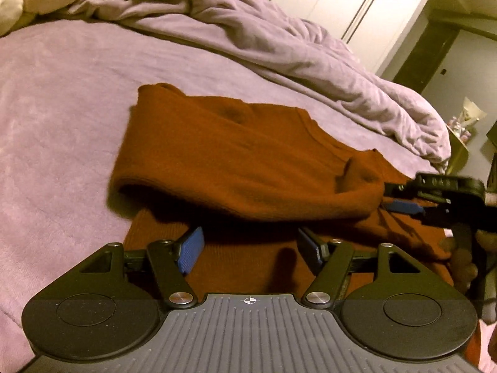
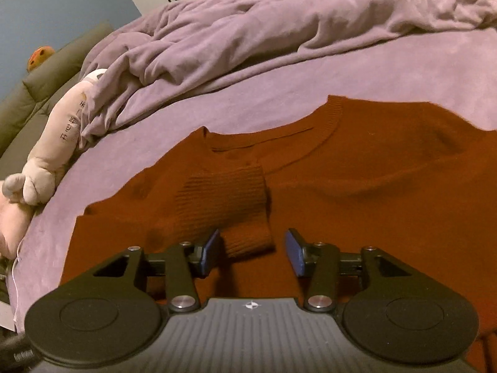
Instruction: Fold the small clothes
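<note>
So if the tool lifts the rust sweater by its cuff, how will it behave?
Probably floppy: the sweater is soft knit and already drapes in folds. The ribbed cuff should give grip rather than slip. On the plush bedsheet it would likely bunch up, not slide.

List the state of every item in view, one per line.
Sweater: partly folded on the bed, cuffed sleeve laid across its front.
Duvet: crumpled, pushed back.
Plush toy: lying at the bed's edge.
Left gripper: open, empty.
Right gripper: open, empty.
</note>
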The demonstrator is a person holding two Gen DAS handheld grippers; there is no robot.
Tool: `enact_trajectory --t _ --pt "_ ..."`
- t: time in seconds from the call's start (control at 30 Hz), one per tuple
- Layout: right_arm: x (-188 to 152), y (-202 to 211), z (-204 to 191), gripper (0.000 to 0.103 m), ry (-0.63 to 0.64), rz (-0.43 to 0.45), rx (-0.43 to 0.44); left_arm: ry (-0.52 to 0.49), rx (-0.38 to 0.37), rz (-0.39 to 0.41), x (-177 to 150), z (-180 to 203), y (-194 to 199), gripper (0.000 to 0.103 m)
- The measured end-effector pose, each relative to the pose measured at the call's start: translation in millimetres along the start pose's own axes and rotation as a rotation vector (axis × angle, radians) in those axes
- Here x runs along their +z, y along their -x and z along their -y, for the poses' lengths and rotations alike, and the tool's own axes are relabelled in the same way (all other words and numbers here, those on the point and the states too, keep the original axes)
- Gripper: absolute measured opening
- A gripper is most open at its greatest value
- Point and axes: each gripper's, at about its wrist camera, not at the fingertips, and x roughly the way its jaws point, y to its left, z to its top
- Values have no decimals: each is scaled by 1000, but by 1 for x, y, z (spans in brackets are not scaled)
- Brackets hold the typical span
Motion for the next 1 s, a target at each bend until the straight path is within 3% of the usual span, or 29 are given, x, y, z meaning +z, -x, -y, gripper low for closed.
enact_trajectory --t 0.03,0.13,0.2,0.3,0.43,0.53,0.6,0.67,0.73,0.8,0.83,0.87,1.0 --pt "2 -1 -1 44 -9 3 10 -2 2 1 1 2 -3 72" --pt "5 -6 -6 15 -14 -9 28 -9 2 1 1 4 -6 75" --pt "4 -4 -5 7 -22 -6 37 -17 8 1 1 6 -6 75" --pt "3 12 -3 5 -30 49 42 -19 17 2 0 8 -5 75" --pt "3 63 8 4 -18 212 -10 3 33 12 1 10 -4 75" --pt "-5 92 17 4 21 301 -126 22 46 17 1 12 -6 76" --pt "-13 96 27 4 59 283 -202 35 49 18 1 13 -8 79" --pt "-16 89 46 6 -9 175 -164 41 50 18 1 14 -8 80" --pt "-20 86 65 8 -100 126 -136 42 50 15 2 14 -8 80" --pt "-20 86 76 24 -145 126 -102 43 48 9 3 13 -8 80" --pt "-19 85 80 37 -172 129 -78 44 47 7 3 13 -8 80" --pt "-18 82 83 42 -191 129 -59 45 47 5 4 13 -8 80" --pt "-15 60 86 42 -237 78 4 46 47 2 5 13 -8 80"
